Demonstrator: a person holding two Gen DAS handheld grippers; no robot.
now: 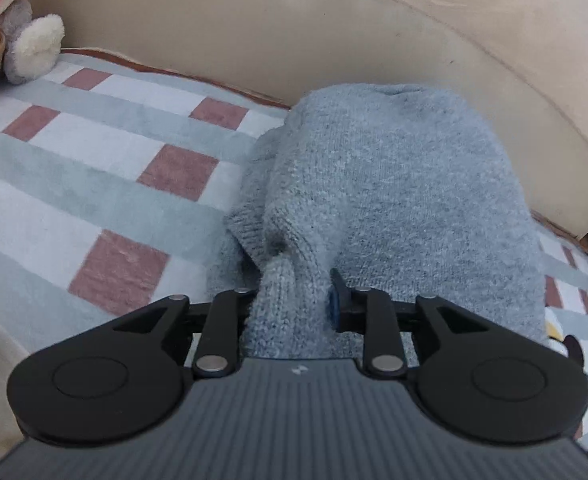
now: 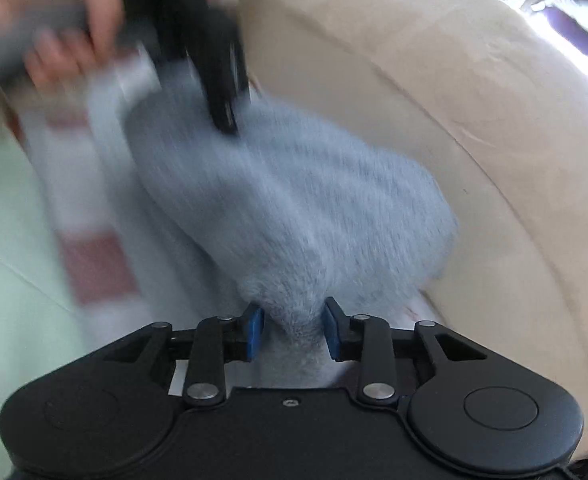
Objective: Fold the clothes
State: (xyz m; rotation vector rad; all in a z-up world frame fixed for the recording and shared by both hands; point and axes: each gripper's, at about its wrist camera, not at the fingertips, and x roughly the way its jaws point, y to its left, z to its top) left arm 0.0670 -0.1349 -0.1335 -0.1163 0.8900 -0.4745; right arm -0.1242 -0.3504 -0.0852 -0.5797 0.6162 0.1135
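Checked blanket (image 1: 94,184) on sofa carries blue-grey sweater (image 1: 394,184), left gripper (image 1: 294,300) & right gripper (image 2: 294,330) fingers both clamped on bunched knit; mid-fold, nxt prob lay flat toward backrest edge.

The sweater (image 1: 394,184) lies on the blanket (image 1: 94,168), its far end against the sofa back (image 1: 334,32) behind it. My left gripper (image 1: 294,300) holds its near edge between the jaws; my right gripper (image 2: 294,332) pinches another part. A plush rabbit (image 1: 14,20) sits far left on the blanket.
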